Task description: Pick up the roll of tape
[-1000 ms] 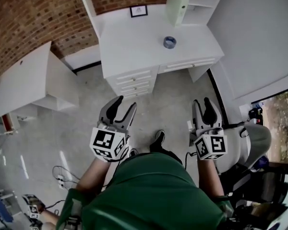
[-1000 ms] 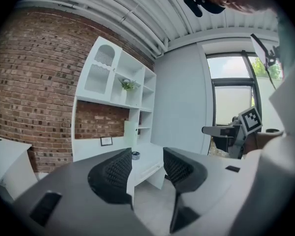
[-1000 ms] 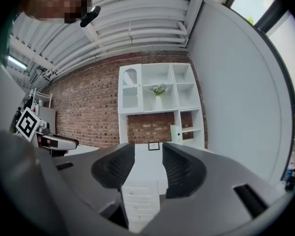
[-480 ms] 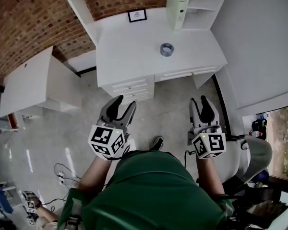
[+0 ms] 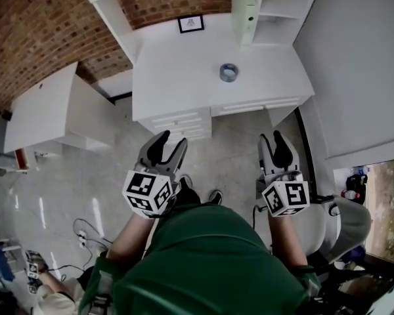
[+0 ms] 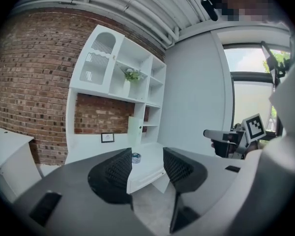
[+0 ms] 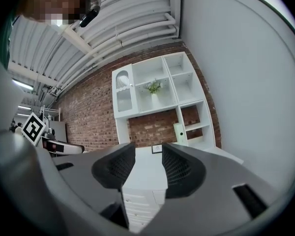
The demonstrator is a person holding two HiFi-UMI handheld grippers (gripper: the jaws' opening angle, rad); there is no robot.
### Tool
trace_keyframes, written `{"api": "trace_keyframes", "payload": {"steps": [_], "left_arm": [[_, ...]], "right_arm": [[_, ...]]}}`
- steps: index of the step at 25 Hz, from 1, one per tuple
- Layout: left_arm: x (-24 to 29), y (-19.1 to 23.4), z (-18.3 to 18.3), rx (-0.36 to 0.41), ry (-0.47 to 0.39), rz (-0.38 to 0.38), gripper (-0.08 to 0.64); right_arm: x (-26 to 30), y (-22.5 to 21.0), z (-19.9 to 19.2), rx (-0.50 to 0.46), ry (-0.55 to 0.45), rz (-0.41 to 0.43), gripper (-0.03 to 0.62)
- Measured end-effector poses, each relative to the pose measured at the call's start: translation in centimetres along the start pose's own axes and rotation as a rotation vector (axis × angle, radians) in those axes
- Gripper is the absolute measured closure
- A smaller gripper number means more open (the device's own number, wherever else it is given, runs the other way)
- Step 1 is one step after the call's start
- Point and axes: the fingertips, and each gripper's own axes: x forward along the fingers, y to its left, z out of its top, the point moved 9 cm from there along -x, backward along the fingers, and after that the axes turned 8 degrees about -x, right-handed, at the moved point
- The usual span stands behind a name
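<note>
- Two empty tools: the left tongs [image 5: 165,141] and the right tongs [image 5: 274,138] both gape wide.
- The roll of tape [image 5: 228,72] lies on the white bench [image 5: 174,71], well apart from both.

A red brick wall [image 5: 46,31] stands behind a white bench [image 5: 177,77] with drawers [image 5: 180,120]. White shelves [image 5: 272,8] sit on top, with a small plant [image 6: 132,74]. Another white table [image 5: 39,107] stands near it. The floor [image 5: 72,176] is grey and shiny. A big window [image 6: 250,100] lets in daylight
</note>
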Motion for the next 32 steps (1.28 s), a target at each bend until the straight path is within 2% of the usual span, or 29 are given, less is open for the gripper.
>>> {"api": "trace_keyframes", "payload": {"steps": [6,16,26,32], "left_arm": [[1.8,0.8,0.4,-0.010,-0.002,0.000,0.348],[8.4,3.1,2.2,-0.017,0.003,-0.063,0.348],[17.2,10.3,5.4,-0.047,0.028,-0.101,0.348],[21.0,16.3,6.7,-0.108,0.027,-0.119,0.348]], "right_arm": [[1.1,-0.9,-0.4,0.012,0.011,-0.008,0.408],[4.8,-3.6,-0.1,0.009,0.037,-0.083,0.410],[15.2,-5.0,0.6,-0.018,0.088,-0.112,0.410],[21.8,-4.2,1.0,-0.064,0.157,-0.124,0.411]]}}
